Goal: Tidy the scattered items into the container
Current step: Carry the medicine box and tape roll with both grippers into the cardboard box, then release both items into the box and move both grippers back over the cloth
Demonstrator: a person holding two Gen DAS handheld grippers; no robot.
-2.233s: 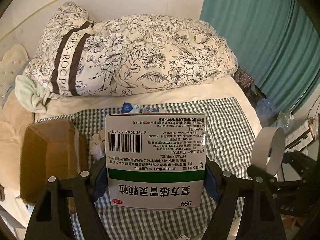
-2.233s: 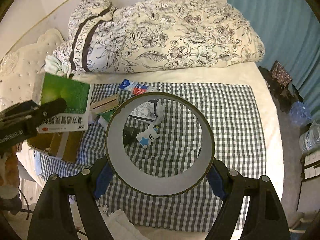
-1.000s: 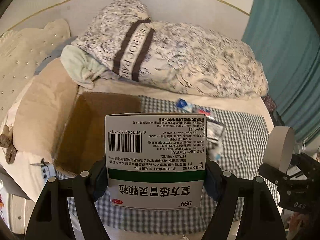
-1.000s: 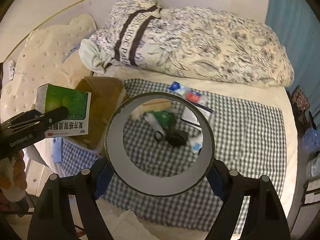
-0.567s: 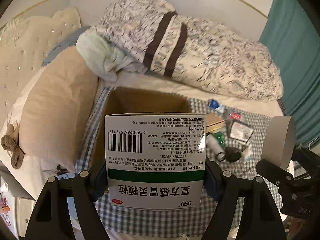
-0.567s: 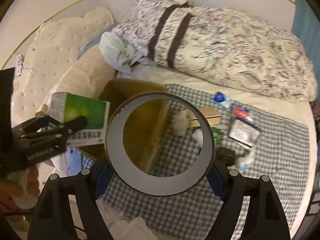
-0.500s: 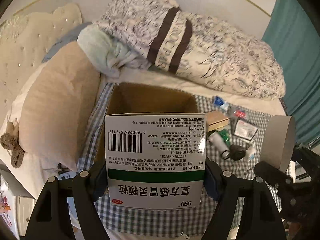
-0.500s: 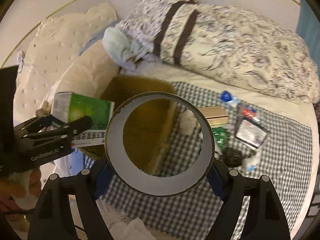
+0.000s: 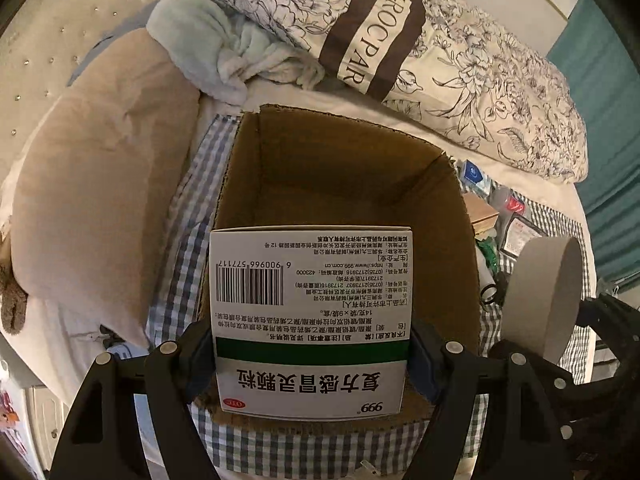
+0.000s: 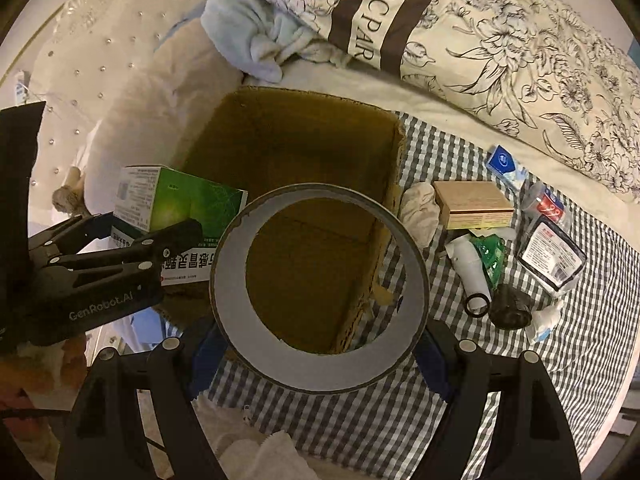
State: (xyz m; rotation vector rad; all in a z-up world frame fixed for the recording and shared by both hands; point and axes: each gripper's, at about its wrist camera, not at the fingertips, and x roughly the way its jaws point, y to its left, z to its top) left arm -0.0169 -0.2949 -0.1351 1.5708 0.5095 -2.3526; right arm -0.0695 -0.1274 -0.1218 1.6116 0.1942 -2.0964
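My left gripper (image 9: 312,356) is shut on a white and green medicine box (image 9: 312,312), held above the open cardboard box (image 9: 344,184) on the bed. That medicine box (image 10: 176,208) shows at the left of the right wrist view, over the carton's left rim. My right gripper (image 10: 320,344) is shut on a wide grey tape roll (image 10: 320,288). The roll hangs over the near right part of the cardboard box (image 10: 288,148), whose brown floor shows through the ring. In the left wrist view the tape roll (image 9: 544,300) stands at the right.
Scattered items lie on the checked cloth (image 10: 520,360) right of the carton: a tan small box (image 10: 472,204), a white tube (image 10: 472,272), a green packet (image 10: 490,252), a dark pouch (image 10: 552,256), a blue packet (image 10: 504,164). A floral duvet (image 10: 500,40) and beige pillow (image 9: 100,184) border it.
Both grippers have swung left and down with their loads, from above the checked cloth to above the open carton, which now looks larger and fills the middle of both views.
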